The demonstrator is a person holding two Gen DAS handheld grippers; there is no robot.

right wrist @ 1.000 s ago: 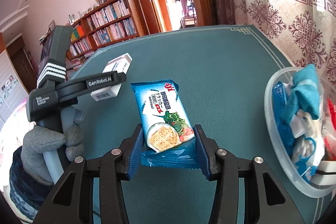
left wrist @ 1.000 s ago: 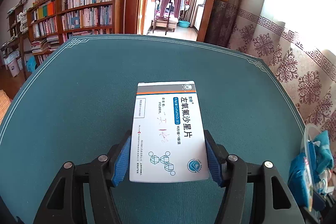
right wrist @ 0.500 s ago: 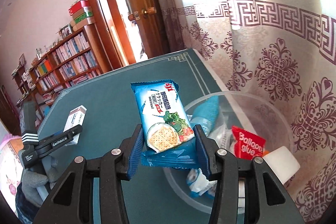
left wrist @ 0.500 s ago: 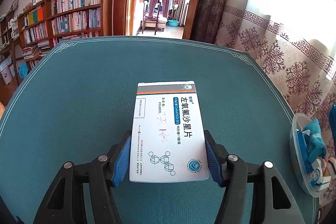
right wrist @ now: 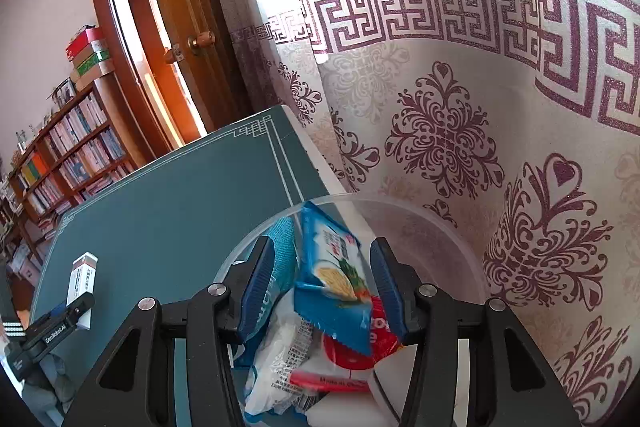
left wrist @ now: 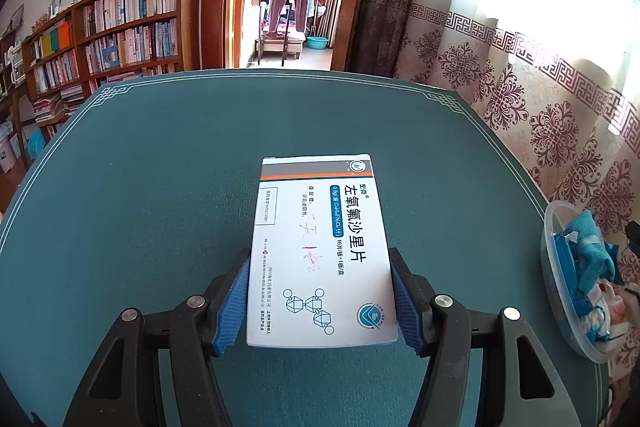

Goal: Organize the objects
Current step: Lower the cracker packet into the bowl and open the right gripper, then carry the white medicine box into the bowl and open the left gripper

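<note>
While sorting is part done, holdings run thus. Table [left wrist: 160, 167] — green top, bare but for the bowl. Clear bowl [right wrist: 452, 227], at the table's right edge by the curtain, already holds packets and a blue cloth. Medicine box [left wrist: 320, 251] — clamped flat in the left gripper [left wrist: 322, 301], pads on both long sides, not yet binned. Cracker packet [right wrist: 332, 279] — between the right gripper's [right wrist: 326, 287] opening jaws, tilted loose over the bowl.

The tablecloth [left wrist: 160, 207] is teal with a thin white fret border. The medicine box [left wrist: 320, 251] is white with a grey-and-orange band. The cracker packet [right wrist: 332, 275] is blue; the curtain [right wrist: 480, 147] cream with purple damask motifs.
</note>
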